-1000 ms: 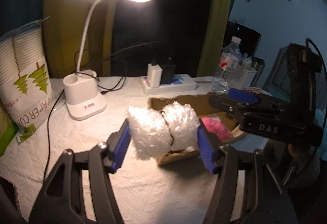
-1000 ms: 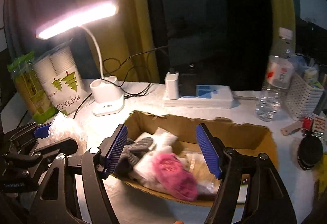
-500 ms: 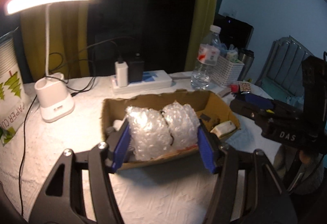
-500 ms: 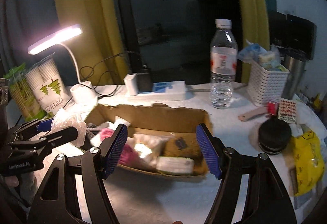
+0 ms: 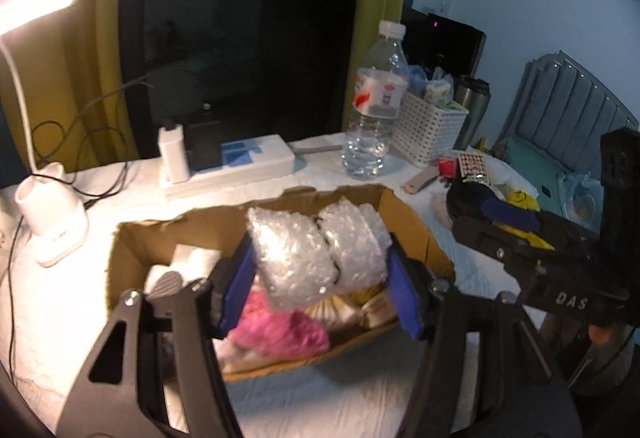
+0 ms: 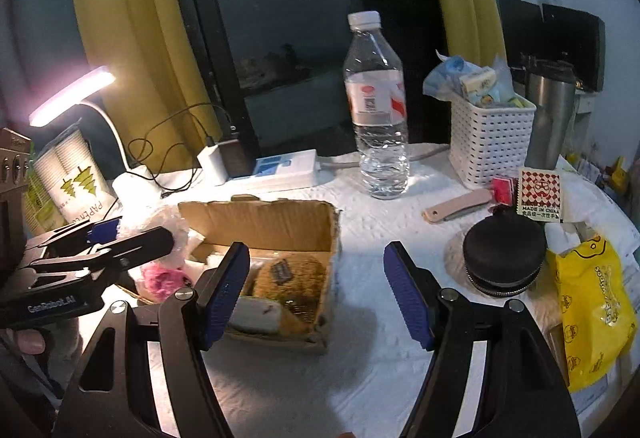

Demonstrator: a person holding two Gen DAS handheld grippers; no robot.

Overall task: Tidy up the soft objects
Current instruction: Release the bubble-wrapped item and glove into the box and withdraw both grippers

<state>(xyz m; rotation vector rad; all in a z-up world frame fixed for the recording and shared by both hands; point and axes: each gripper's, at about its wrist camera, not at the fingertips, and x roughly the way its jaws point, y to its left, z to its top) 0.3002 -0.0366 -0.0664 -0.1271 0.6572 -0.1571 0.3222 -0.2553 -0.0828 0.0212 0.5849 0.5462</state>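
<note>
My left gripper (image 5: 318,288) is shut on a bundle of bubble wrap (image 5: 316,252), held just above the open cardboard box (image 5: 412,222). A pink fluffy item (image 5: 280,332) and several pale soft packs lie in the box below it. In the right wrist view the same box (image 6: 260,218) sits left of centre with a brown furry item (image 6: 292,276) inside, and the left gripper (image 6: 104,238) reaches in from the left with the bubble wrap (image 6: 176,234). My right gripper (image 6: 316,290) stands open with nothing between its pads, over the box's right end and the white cloth.
A water bottle (image 6: 378,110), white basket (image 6: 490,142), steel tumbler (image 6: 550,118), power strip (image 6: 280,170) and desk lamp (image 6: 72,96) line the back. A black round case (image 6: 502,258), yellow wipes pack (image 6: 592,314) and a wooden-handled tool (image 6: 456,206) lie to the right.
Both grippers have swung rightward along the table. The left one carried the bubble wrap from beside the lamp to over the box; the right one moved from over the box to its right end.
</note>
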